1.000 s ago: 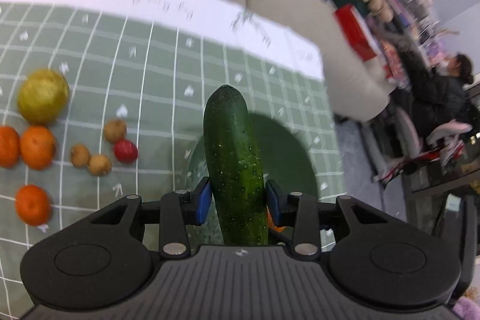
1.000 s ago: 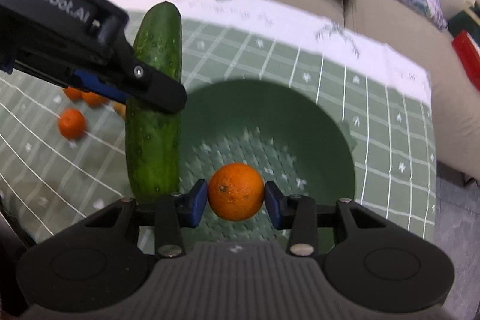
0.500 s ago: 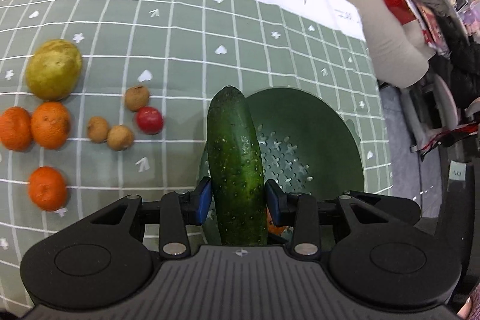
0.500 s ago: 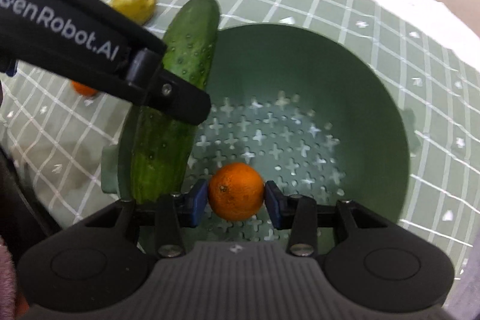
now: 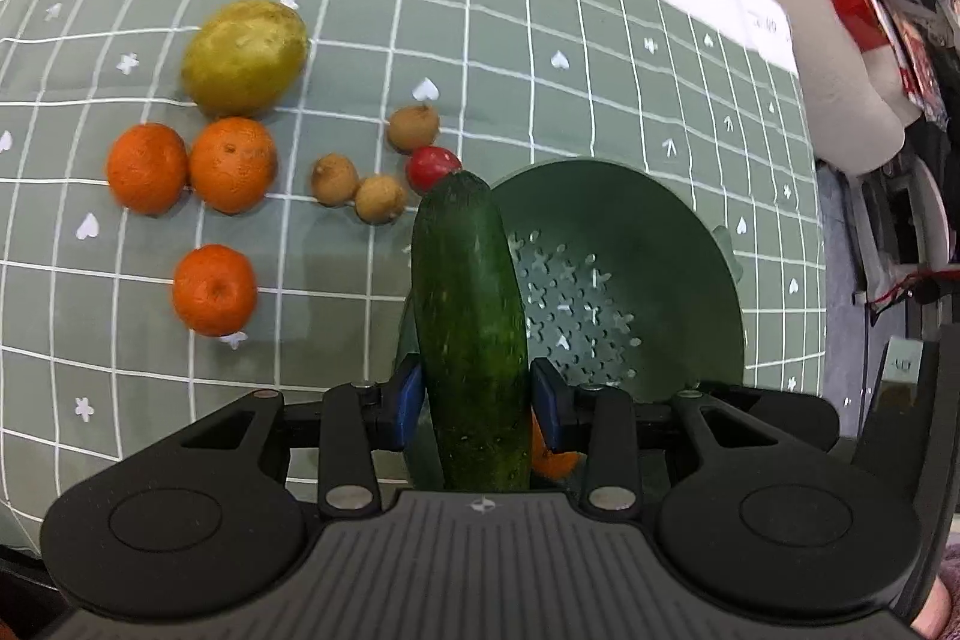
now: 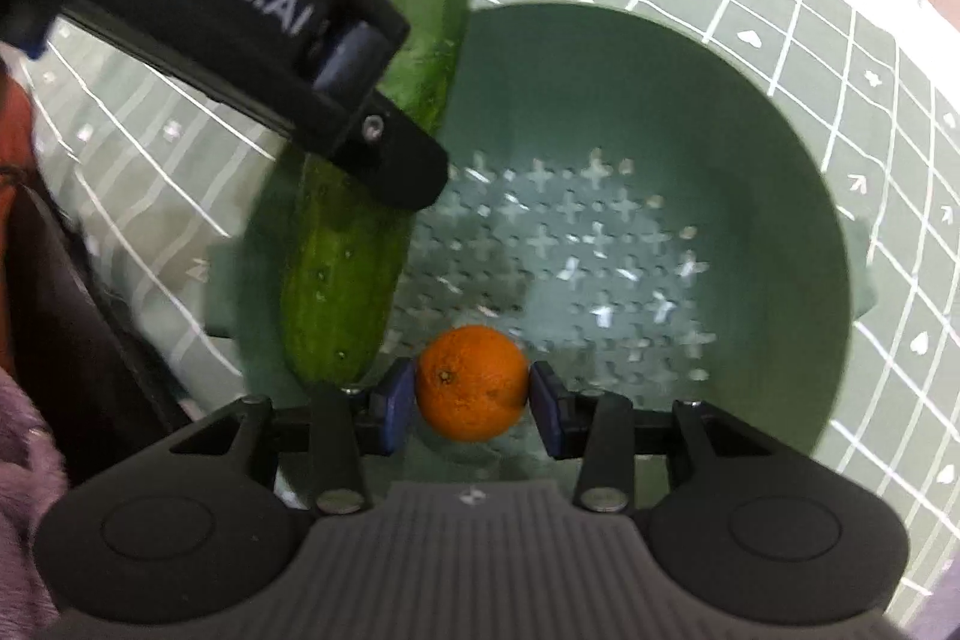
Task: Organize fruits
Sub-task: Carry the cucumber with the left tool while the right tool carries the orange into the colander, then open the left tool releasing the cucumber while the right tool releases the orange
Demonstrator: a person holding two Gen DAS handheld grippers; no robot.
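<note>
My left gripper (image 5: 477,403) is shut on a dark green cucumber (image 5: 468,316), held over the left rim of the green colander (image 5: 660,244). In the right wrist view the cucumber (image 6: 354,232) slants down into the colander (image 6: 750,112) at its left side, with the left gripper's finger (image 6: 384,148) across it. My right gripper (image 6: 472,409) is shut on an orange (image 6: 472,382) just above the colander's near floor. A sliver of that orange (image 5: 555,460) shows under the left gripper.
On the green checked cloth (image 5: 540,10) left of the colander lie a yellow-green pear (image 5: 243,55), three oranges (image 5: 231,163) (image 5: 146,167) (image 5: 214,289), three small brown fruits (image 5: 379,199) and a small red fruit (image 5: 432,166). A sofa (image 5: 852,100) lies beyond the cloth.
Both grippers have lowered and tilted down toward the colander. The cucumber's lower end and the orange now sit inside the bowl. Both grips are unchanged.
</note>
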